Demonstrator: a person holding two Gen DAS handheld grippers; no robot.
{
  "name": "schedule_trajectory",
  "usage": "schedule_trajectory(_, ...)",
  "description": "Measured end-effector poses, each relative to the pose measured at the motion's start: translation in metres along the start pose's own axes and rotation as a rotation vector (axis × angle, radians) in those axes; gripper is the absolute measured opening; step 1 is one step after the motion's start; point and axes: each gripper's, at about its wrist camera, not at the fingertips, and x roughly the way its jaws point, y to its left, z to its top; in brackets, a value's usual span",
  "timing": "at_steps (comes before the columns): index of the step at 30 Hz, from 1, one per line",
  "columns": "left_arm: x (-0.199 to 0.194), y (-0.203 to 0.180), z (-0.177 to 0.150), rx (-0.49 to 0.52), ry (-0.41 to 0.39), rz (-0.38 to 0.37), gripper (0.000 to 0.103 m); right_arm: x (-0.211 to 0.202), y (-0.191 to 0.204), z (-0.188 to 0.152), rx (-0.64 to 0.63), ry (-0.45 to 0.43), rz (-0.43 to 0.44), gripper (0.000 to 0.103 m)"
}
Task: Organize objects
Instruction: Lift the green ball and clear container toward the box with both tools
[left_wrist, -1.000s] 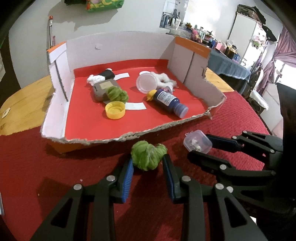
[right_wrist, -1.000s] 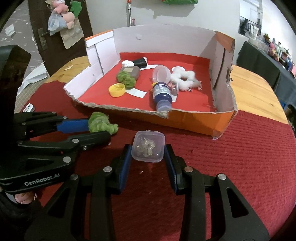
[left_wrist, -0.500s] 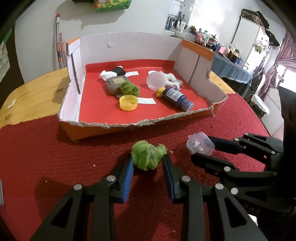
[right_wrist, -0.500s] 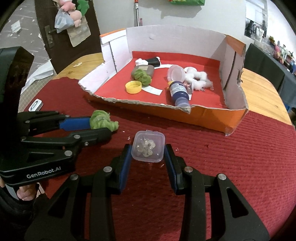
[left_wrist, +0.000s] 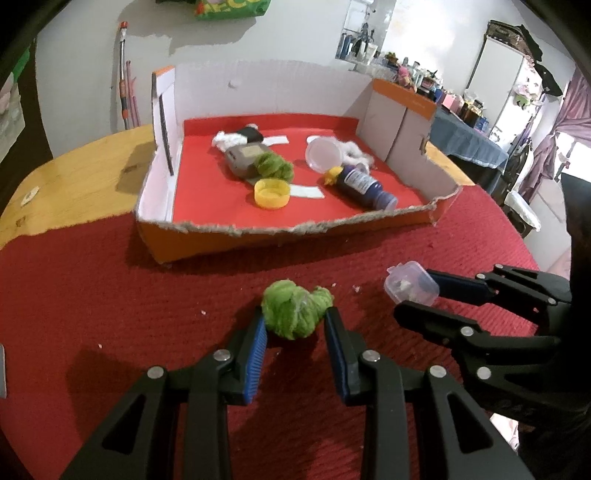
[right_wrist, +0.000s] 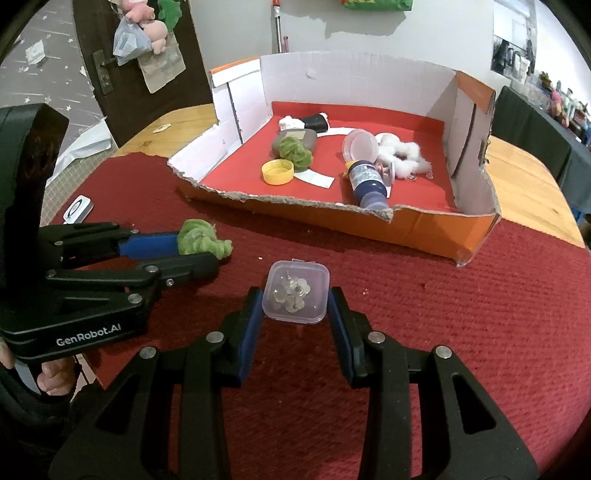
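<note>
Red-clothed worktop (left_wrist: 110, 295), box (left_wrist: 295, 236) at 12 o'clock; left gripper (left_wrist: 295, 325) jaws clamp green yarn (left_wrist: 295, 308), right gripper (right_wrist: 295, 306) jaws clamp clear case (right_wrist: 295, 291); both seem carried, next into the box

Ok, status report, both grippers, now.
Left gripper shut on green yarn ball. Right gripper shut on clear pin box. Cardboard box ahead, path unobstructed.

The cardboard tray (left_wrist: 207, 240) sits on the cloth (left_wrist: 110, 295) at the far side of the table (left_wrist: 74, 184). In it, a bottle (left_wrist: 364, 186) lies right of a cap (left_wrist: 271, 192), a yarn ball (left_wrist: 275, 166) behind the cap. Before the tray, the left gripper (left_wrist: 295, 326) grips a yarn clump (left_wrist: 293, 310); to its right, the right gripper (right_wrist: 295, 308) grips a small lidded box (right_wrist: 295, 291).
</note>
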Motion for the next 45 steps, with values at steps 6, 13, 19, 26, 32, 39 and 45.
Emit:
schedule_trajectory(6, 0.002, 0.004, -0.002, -0.021, 0.004, -0.015, 0.032, 0.002, 0.001, -0.004, 0.002, 0.009, 0.001, 0.034)
schedule_trajectory(13, -0.007, 0.002, 0.001, -0.015, -0.022, -0.015, 0.032, -0.001, 0.0, -0.002, 0.006, -0.001, 0.002, 0.034)
schedule_trajectory(19, -0.018, -0.001, 0.004, -0.013, -0.039, -0.026, 0.032, -0.007, 0.0, 0.001, 0.007, -0.011, 0.02, 0.034)
schedule_trajectory(26, -0.032, -0.006, 0.013, 0.001, -0.078, -0.033, 0.032, -0.024, 0.003, 0.012, 0.012, -0.047, 0.088, 0.034)
schedule_trajectory(32, -0.036, -0.008, 0.024, 0.009, -0.1, -0.031, 0.032, -0.033, 0.003, 0.022, 0.002, -0.074, 0.081, 0.034)
schedule_trajectory(39, -0.034, -0.011, 0.034, 0.018, -0.101, -0.032, 0.032, -0.034, 0.001, 0.029, -0.004, -0.081, 0.074, 0.034)
schedule_trajectory(45, -0.033, -0.011, 0.04, 0.02, -0.104, -0.031, 0.032, -0.035, -0.002, 0.034, -0.003, -0.088, 0.07, 0.034)
